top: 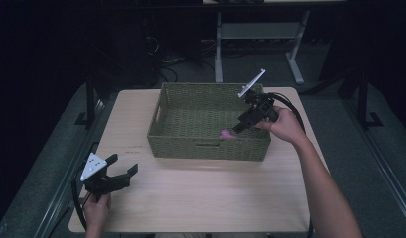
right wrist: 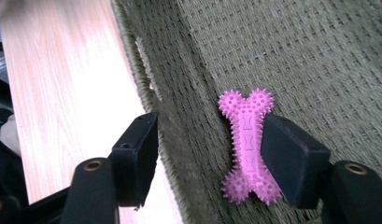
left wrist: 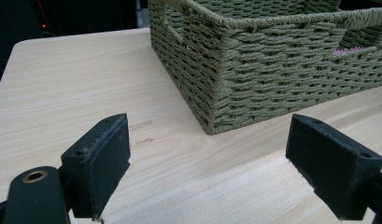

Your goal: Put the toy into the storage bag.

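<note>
A pink spiky bone toy (top: 226, 134) lies on the floor of the green woven basket (top: 208, 148), close to its front wall. My right gripper (top: 238, 126) hangs tilted down over it inside the basket. In the right gripper view the jaws stand apart; the toy (right wrist: 247, 140) lies below them, beside the right jaw, and nothing presses on it. My right gripper (right wrist: 209, 123) is open. My left gripper (top: 122, 166) rests open near the table's front left corner, pointing at the basket. Between its jaws (left wrist: 209, 158) there is bare table.
The basket (left wrist: 254, 79) stands at the back middle of the light wooden table (top: 200, 193). Pink toy (left wrist: 347, 50) shows through its front handle slot. A metal desk frame (top: 255, 34) stands on the floor beyond the table.
</note>
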Action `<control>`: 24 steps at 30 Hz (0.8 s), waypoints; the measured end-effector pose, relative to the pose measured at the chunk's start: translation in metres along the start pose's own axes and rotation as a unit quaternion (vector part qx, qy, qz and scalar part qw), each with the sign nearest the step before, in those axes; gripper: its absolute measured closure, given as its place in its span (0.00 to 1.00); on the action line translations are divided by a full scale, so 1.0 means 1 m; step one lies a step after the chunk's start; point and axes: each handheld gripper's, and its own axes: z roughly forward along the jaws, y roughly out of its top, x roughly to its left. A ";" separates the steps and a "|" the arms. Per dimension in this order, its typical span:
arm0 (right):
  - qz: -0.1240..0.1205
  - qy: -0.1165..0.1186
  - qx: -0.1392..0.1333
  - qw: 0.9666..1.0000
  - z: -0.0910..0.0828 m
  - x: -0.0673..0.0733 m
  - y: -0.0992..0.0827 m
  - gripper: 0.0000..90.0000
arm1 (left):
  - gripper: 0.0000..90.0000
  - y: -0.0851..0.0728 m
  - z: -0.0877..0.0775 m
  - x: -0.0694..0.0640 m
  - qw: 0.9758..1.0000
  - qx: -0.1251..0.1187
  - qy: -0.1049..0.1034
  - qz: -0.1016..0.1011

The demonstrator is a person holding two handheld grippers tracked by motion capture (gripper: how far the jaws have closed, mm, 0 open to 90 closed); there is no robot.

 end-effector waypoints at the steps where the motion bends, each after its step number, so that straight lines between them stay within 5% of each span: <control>1: 0.001 0.000 -0.001 1.000 -0.002 0.001 -0.001 0.40 | 0.15 0.000 0.000 0.000 1.000 0.000 0.001 0.000; 24: -0.022 -0.008 -0.022 0.999 -0.023 0.034 -0.023 0.36 | 0.15 0.000 0.000 -0.001 1.000 0.001 -0.001 0.002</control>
